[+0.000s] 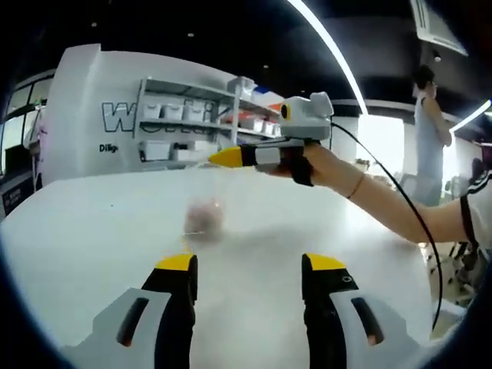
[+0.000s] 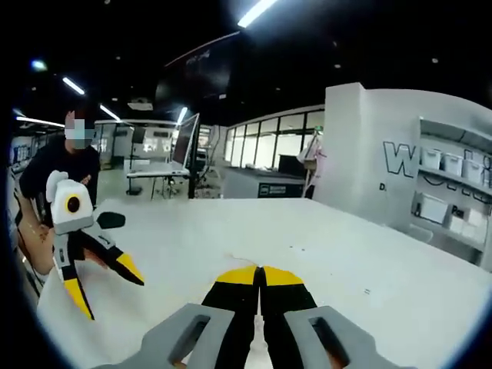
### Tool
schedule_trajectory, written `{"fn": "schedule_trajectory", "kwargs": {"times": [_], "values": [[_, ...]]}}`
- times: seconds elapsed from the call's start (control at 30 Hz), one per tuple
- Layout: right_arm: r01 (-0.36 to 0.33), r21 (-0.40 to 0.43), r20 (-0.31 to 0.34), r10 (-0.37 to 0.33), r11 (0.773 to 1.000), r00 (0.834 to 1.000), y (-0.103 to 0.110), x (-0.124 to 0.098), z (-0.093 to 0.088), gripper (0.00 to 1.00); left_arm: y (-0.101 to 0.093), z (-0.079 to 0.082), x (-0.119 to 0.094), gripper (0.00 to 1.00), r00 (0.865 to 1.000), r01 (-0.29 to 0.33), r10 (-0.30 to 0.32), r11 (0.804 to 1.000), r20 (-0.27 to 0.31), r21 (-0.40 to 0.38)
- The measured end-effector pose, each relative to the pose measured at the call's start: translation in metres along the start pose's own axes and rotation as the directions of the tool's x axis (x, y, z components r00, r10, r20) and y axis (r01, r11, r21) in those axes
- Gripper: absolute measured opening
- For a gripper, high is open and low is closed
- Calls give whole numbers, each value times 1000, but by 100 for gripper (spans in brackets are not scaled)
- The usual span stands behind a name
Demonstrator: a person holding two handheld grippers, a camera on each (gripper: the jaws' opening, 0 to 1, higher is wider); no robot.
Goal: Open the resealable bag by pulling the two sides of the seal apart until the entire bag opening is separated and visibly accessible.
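White table (image 1: 92, 231) spread wide under both views. Clear resealable bag (image 1: 204, 200) barely readable in the left gripper view, hanging blurred above the table with something pinkish inside. Right gripper (image 1: 223, 157) pinched on its top edge, jaws closed flat in its own view on a thin clear edge. Left gripper (image 1: 250, 265) gaping wide, clear of the bag. Seal apparently unopened; pulling apart remains. Shelves (image 2: 453, 181) behind.
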State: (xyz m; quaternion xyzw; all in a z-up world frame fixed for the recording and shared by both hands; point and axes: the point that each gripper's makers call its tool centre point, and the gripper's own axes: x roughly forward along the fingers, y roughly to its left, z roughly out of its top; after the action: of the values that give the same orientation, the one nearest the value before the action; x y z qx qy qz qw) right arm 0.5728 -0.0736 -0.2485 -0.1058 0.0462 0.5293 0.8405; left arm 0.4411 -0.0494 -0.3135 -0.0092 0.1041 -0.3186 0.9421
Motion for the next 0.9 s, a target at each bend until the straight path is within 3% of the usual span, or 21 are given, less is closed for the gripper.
{"fn": "schedule_trajectory", "kwargs": {"times": [0.2, 0.9], "values": [[4, 5, 11, -4, 1000, 1000, -7, 3, 0, 0, 7, -1, 0, 57, 999, -38, 38, 999, -8, 22], [13, -38, 24, -12, 999, 1000, -32, 22, 2, 0, 11, -4, -2, 58, 998, -53, 54, 998, -20, 24]]}}
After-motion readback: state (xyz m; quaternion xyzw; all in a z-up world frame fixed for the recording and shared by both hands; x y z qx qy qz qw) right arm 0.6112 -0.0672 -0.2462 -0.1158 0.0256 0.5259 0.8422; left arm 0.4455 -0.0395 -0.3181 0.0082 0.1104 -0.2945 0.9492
